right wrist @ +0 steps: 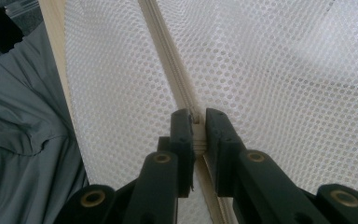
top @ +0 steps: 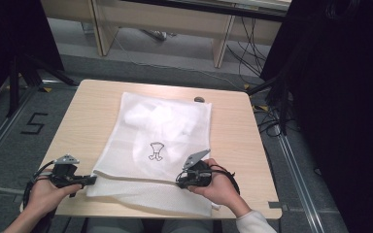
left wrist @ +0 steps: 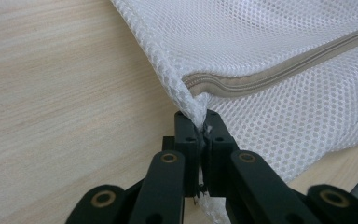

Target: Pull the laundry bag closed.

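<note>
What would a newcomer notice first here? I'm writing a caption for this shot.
The white mesh bag spread over the middle of the wooden table, with a small black drawing on it. Then the left gripper pinching the bag's near left corner at the end of the zipper, and the right gripper clamped on that zipper along the near edge.

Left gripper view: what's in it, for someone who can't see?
The left gripper has its two black jaws pinched shut on the corner of a white mesh laundry bag, right where its beige zipper ends. The bag lies on a light wooden table.
</note>
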`<state>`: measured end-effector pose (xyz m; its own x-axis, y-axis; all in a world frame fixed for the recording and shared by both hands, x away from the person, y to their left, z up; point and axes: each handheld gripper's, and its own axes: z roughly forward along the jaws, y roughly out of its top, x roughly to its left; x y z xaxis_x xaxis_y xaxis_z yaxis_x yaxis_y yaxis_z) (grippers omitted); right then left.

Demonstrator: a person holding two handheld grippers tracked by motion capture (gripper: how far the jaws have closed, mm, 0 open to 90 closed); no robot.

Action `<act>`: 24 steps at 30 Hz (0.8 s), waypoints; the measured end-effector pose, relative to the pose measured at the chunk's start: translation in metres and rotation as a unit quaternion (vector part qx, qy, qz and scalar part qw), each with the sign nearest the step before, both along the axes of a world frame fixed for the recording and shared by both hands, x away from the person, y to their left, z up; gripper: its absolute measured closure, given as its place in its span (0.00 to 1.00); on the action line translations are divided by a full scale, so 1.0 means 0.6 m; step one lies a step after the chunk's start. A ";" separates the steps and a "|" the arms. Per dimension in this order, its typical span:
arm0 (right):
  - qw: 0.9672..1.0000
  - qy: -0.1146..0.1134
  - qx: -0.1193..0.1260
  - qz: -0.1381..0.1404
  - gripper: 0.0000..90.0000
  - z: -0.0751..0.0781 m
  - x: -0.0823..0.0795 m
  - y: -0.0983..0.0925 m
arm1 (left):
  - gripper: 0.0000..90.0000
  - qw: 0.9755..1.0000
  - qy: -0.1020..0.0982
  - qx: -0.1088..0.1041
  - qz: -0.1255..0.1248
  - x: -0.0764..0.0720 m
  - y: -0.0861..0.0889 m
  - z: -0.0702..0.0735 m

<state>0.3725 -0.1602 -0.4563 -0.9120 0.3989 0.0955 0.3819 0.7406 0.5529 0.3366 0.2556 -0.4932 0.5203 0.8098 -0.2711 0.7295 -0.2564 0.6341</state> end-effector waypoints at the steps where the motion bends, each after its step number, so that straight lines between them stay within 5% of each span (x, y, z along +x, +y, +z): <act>1: 1.000 0.000 -0.003 0.001 0.92 0.001 0.000 -0.001 | 0.96 1.000 -0.006 -0.008 0.008 0.000 -0.002 -0.002; 24: 1.000 0.003 0.000 -0.015 0.92 -0.001 -0.004 -0.022 | 0.96 1.000 0.003 -0.001 0.000 0.000 0.000 0.000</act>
<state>0.3700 -0.1736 -0.4566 -0.8992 0.4259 0.1003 0.4067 0.7287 0.5510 0.3368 0.2554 -0.4932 0.5178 0.8096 -0.2763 0.7337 -0.2542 0.6301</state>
